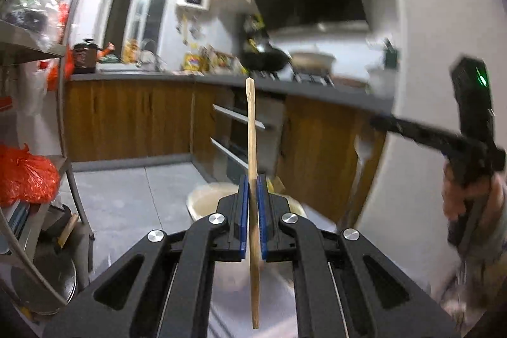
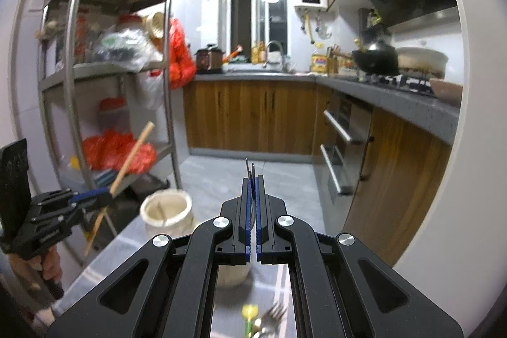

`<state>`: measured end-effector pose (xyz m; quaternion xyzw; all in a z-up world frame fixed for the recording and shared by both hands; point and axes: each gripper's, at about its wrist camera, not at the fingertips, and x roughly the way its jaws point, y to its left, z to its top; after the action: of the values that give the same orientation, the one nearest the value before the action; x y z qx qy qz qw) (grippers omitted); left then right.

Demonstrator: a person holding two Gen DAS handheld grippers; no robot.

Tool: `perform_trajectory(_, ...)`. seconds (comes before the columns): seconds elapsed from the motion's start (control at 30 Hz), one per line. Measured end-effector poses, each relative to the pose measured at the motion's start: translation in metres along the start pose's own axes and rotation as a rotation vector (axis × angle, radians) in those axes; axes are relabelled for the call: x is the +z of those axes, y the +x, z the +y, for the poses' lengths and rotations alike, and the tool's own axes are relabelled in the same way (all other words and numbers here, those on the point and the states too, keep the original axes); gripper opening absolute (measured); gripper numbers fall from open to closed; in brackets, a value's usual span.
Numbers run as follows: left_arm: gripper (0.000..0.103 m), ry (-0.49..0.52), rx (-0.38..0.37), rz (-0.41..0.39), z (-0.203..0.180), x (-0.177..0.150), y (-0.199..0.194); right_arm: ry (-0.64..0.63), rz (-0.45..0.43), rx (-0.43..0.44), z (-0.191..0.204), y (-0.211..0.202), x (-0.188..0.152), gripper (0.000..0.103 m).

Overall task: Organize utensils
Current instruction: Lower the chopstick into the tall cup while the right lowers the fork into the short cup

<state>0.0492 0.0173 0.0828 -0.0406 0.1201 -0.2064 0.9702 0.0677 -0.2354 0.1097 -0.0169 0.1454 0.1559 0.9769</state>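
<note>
My left gripper (image 1: 252,189) is shut on a wooden chopstick (image 1: 252,122), which stands nearly upright through the blue pads. In the right wrist view that same left gripper (image 2: 107,195) sits at the left in a hand, and the chopstick (image 2: 133,157) slants up to the right. A cream utensil pot (image 2: 166,211) stands on the table just right of it; its rim (image 1: 202,198) shows behind my left jaws. My right gripper (image 2: 252,179) is shut on thin metal rods (image 2: 248,168) that poke up past the pads. From the left wrist view, the right gripper (image 1: 377,120) is blurred at the right.
A fork (image 2: 274,314) and a yellow-tipped utensil (image 2: 248,313) lie on the striped grey table (image 2: 126,243) below my right gripper. A metal shelf rack (image 2: 76,75) with red bags stands to the left. Wooden cabinets and a counter (image 2: 396,103) with a wok run along the right.
</note>
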Motion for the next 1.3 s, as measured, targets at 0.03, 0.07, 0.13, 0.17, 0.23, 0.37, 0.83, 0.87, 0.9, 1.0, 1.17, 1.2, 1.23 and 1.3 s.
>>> perform_trajectory(0.03, 0.005, -0.015, 0.005, -0.018, 0.007, 0.004, 0.006, 0.003, -0.007, -0.009, -0.001, 0.003, 0.003, 0.003)
perform_trajectory(0.07, 0.005, -0.03, 0.01, -0.033, 0.011, 0.009, 0.012, 0.007, -0.015, -0.022, -0.001, 0.008, 0.008, 0.003)
perform_trajectory(0.13, 0.005, -0.06, 0.022, -0.052, 0.02, 0.018, 0.032, 0.013, -0.027, -0.054, 0.0, 0.018, 0.015, 0.003)
perform_trajectory(0.17, 0.005, -0.069, 0.032, -0.057, 0.023, 0.02, 0.041, 0.014, -0.033, -0.071, 0.0, 0.022, 0.017, 0.003)
perform_trajectory(0.23, 0.005, -0.094, 0.046, -0.058, 0.028, 0.023, 0.059, 0.016, -0.05, -0.113, -0.001, 0.03, 0.019, 0.003)
perform_trajectory(0.37, 0.005, -0.158, 0.064, -0.043, 0.038, 0.02, 0.088, 0.004, -0.056, -0.166, 0.0, 0.045, 0.015, 0.003)
perform_trajectory(0.83, 0.005, -0.082, 0.116, 0.044, 0.037, -0.022, 0.085, -0.027, 0.094, -0.133, 0.005, 0.092, -0.033, 0.003)
perform_trajectory(0.87, 0.005, -0.075, 0.111, 0.044, 0.036, -0.024, 0.082, -0.021, 0.101, -0.125, 0.004, 0.094, -0.035, 0.003)
perform_trajectory(0.9, 0.005, -0.058, 0.107, 0.049, 0.034, -0.025, 0.077, -0.021, 0.108, -0.121, 0.005, 0.096, -0.037, 0.003)
perform_trajectory(1.0, 0.005, -0.014, 0.109, 0.068, 0.029, -0.027, 0.072, -0.026, 0.124, -0.104, 0.009, 0.102, -0.04, 0.003)
perform_trajectory(1.17, 0.005, 0.009, 0.13, 0.088, 0.029, -0.032, 0.069, -0.008, 0.152, -0.096, 0.01, 0.109, -0.045, 0.004)
perform_trajectory(1.2, 0.005, 0.008, 0.133, 0.095, 0.03, -0.033, 0.069, -0.004, 0.155, -0.097, 0.01, 0.11, -0.046, 0.004)
perform_trajectory(1.23, 0.005, 0.005, 0.133, 0.1, 0.03, -0.033, 0.07, -0.002, 0.156, -0.097, 0.01, 0.11, -0.047, 0.004)
perform_trajectory(1.3, 0.006, 0.001, 0.138, 0.105, 0.031, -0.033, 0.07, -0.003, 0.155, -0.097, 0.011, 0.11, -0.046, 0.004)
